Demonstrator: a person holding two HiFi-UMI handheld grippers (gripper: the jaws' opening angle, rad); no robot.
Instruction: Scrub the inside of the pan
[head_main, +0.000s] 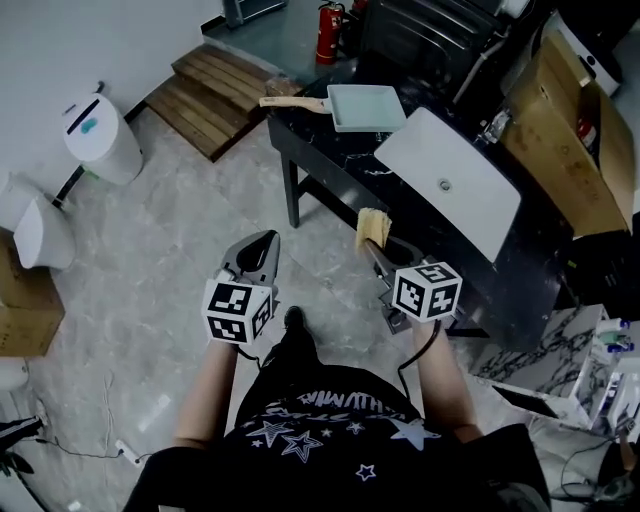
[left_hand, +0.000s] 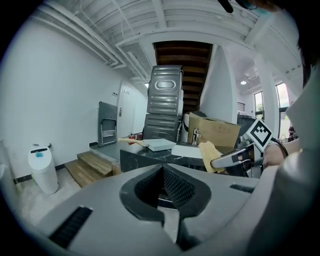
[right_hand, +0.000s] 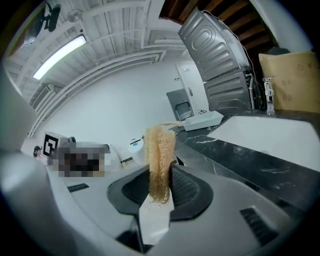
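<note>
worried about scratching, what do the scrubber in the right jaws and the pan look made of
Scrubber: tan, open fibrous web, matte, probably loofah or similar plant fibre. Pan: pale green, smooth and even, likely coated metal. Its handle looks like light bare wood.

The pan sits on the counter left of the sink (steps lie farther left).

We count two grippers, the left gripper and the right gripper, one pan, one sponge, one sink, one table, one fire extinguisher, one bin and one set of wooden steps.
</note>
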